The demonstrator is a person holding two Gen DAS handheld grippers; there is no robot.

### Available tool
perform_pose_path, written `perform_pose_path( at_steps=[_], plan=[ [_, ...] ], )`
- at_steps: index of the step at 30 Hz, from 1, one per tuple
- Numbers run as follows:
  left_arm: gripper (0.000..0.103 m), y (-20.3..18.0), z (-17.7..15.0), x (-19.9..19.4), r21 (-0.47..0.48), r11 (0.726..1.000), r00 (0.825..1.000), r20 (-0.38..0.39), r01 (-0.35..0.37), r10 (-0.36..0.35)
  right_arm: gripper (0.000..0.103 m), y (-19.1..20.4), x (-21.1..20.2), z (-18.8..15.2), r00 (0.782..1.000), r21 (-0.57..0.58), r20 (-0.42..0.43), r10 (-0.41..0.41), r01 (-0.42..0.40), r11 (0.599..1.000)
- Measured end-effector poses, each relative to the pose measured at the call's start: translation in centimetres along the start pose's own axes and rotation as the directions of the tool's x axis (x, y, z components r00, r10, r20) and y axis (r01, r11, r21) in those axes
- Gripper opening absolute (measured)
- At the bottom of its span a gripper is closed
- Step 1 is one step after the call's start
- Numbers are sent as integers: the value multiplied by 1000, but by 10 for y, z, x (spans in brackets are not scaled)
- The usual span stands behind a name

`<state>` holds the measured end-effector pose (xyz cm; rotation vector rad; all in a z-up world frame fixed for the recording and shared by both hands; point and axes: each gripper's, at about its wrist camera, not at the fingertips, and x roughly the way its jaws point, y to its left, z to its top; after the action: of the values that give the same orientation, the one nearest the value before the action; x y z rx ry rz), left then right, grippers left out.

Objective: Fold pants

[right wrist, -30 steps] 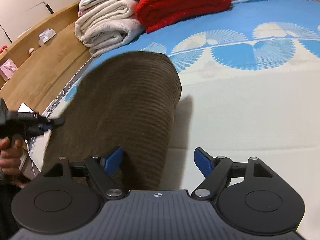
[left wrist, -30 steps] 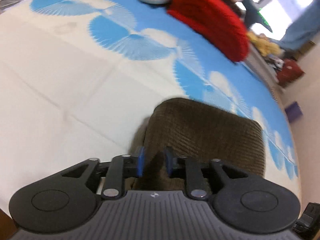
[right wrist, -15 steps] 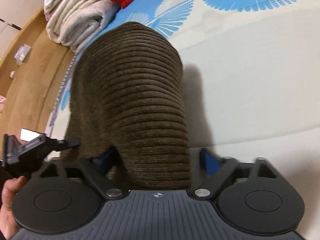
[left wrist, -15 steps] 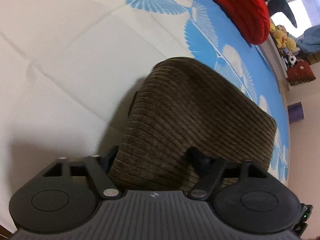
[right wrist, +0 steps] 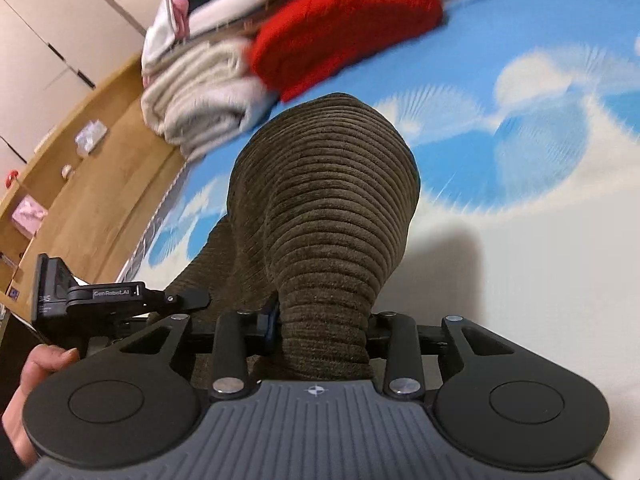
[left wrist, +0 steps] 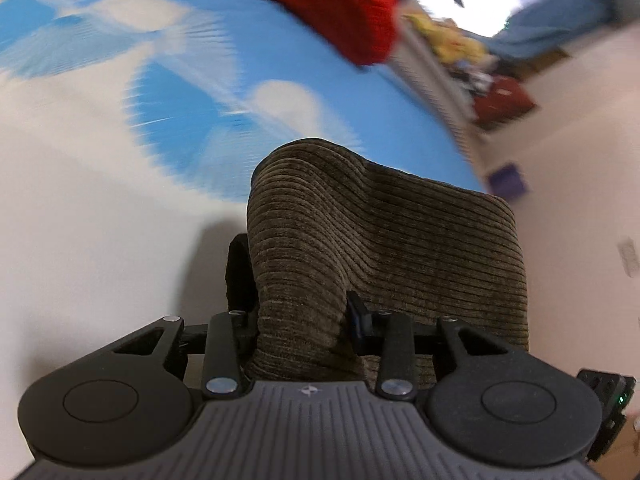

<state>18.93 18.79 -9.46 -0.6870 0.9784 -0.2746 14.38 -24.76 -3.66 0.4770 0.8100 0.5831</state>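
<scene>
Grippers first, since they're nearest: the left gripper (left wrist: 304,320) is clamping a bunched wad of the brown corduroy pants (left wrist: 384,240), and the right gripper (right wrist: 320,320) is doing the same on its own thick roll of the pants (right wrist: 324,200). Both sets of jaws have just been closing, with the cloth squeezed between them. In the right view you can also see the other gripper and the hand (right wrist: 36,368) holding it poking in at the left edge

Pants are hanging in a folded bundle from the two grips, lifted off the bed sheet (left wrist: 80,240), with the far fold drooping back toward the blue and white pattern (right wrist: 540,120)

What's worrying me: each grip is biting on a fat lump of several layers, not a clean edge. If an inner layer is only half caught, it's probably going to slide out while the bundle is being carried, and the fold is going to open up on one side. Background is blurring in both views, so things seem to be moving quickly, and a quick swing makes that slipping more likely. The two hands also need to be travelling evenly, or the cloth between them is going to twist or sag

Further back, the red blanket (right wrist: 344,20) and the stack of pale towels (right wrist: 200,100) are sitting well away, so I'm not expecting a snag there unless the bundle is getting dropped that far up the bed
</scene>
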Motion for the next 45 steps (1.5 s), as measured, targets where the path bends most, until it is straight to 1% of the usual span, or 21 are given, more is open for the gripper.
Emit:
perform_pose_path(
  at_steps=[5,6,7,9,10,11,13,15,16,18,20,21,22,25,27,29,33,37,40,42,45],
  plan=[
    [49,-44,0,44,126,991,999,1,50,-50,43,-42,-35,22,997,-59,63,-42,46,997],
    [52,-46,-2,56,152,988,1000,-16,-19,22,47,-55,-37,23,995,-63,66,-76,80,995],
    [51,-47,-5,67,181,971,986,-27,-156,164,59,-69,-34,22,987,-52,59,-151,154,987],
    [46,-48,-11,77,233,906,932,5,-353,362,66,-96,-23,23,926,15,2,-377,376,926],
    [44,-50,-11,75,239,907,936,17,-346,352,60,-109,-23,23,880,52,-7,-475,475,879],
    [43,-56,-10,68,233,930,958,29,-286,287,57,-116,-29,23,868,74,12,-496,494,866],
    [43,-74,-14,54,280,947,988,59,-156,145,56,-113,-37,24,896,60,62,-440,437,898],
    [43,-89,-26,54,378,924,999,21,-52,47,56,-95,-37,23,934,-57,82,-348,353,934],
    [44,-92,-34,63,420,907,999,-34,-20,38,56,-84,-33,22,955,-137,65,-289,295,945],
    [38,-90,-52,92,483,872,976,-139,-79,166,55,-71,-24,15,981,-285,-26,-193,178,942],
    [30,-79,-75,123,561,809,919,-203,-174,339,54,-69,2,-2,953,-434,-206,-221,114,894],
    [30,-83,-81,127,588,788,914,-194,-182,356,55,-76,19,-15,912,-485,-295,-283,112,867],
    [30,-90,-80,124,594,782,914,-186,-187,360,56,-81,26,-25,901,-529,-312,-301,98,843],
    [30,-102,-67,106,575,798,947,-116,-182,299,58,-87,18,-11,924,-454,-294,-243,88,886],
    [30,-107,-56,100,563,800,963,-28,-208,270,55,-94,3,10,969,-364,-194,-153,74,928],
    [30,-110,-47,97,520,821,969,53,-235,243,55,-102,-4,32,989,-278,-54,-137,116,954],
    [30,-117,-32,98,450,852,963,169,-266,210,56,-114,12,62,955,-153,132,-265,284,947],
    [30,-127,-23,108,431,857,950,252,-283,187,55,-127,33,68,920,-167,191,-341,373,913],
    [28,-125,-16,129,432,854,951,231,-290,206,55,-140,57,75,900,-162,181,-398,426,890],
    [17,-112,-4,143,434,848,951,189,-305,245,55,-147,70,78,886,-170,158,-436,459,872],
    [14,-87,0,170,442,828,938,123,-345,324,55,-149,87,75,871,-196,129,-474,491,849]
  ],
)
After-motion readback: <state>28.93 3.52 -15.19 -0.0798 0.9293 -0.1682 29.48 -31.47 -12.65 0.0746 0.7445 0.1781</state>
